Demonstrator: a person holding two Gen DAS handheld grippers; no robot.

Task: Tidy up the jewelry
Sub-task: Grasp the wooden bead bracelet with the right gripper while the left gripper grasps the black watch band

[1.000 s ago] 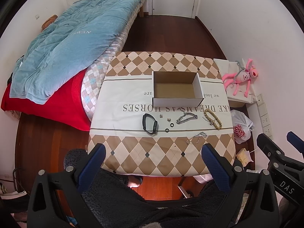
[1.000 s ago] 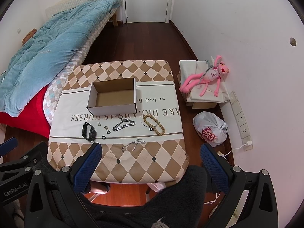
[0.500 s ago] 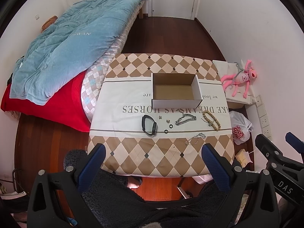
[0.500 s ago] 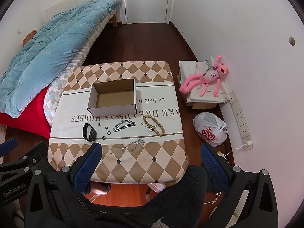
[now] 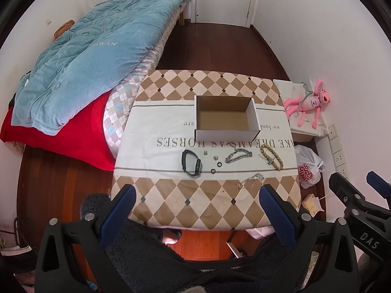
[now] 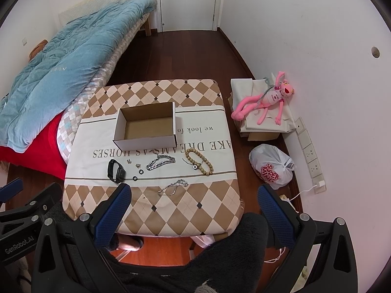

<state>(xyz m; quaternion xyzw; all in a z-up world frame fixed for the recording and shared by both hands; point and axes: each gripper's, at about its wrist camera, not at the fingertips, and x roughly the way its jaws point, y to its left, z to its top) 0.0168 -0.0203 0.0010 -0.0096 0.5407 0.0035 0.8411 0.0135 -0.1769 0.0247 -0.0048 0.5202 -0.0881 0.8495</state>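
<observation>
An open, empty cardboard box (image 5: 226,119) (image 6: 146,127) stands on the checked table (image 5: 195,202) (image 6: 190,210). In front of it lie a black wristband (image 5: 191,163) (image 6: 116,171), two small earrings, two black rings (image 5: 219,164) (image 6: 141,164), a thick silver chain (image 5: 238,157) (image 6: 160,163), a wooden bead bracelet (image 5: 271,156) (image 6: 199,162) and a thin silver chain (image 5: 251,180) (image 6: 173,187). My left gripper (image 5: 198,210) and right gripper (image 6: 193,207) are open and empty, held high above the table's near edge.
A bed with a blue quilt (image 5: 80,66) and red blanket stands left of the table. A pink plush toy (image 6: 266,102), a white plastic bag (image 6: 272,167) and wall sockets are on the right. A closed door (image 6: 188,0) is at the back.
Both cameras have drawn back and up slightly. The jewelry and box have not moved.
</observation>
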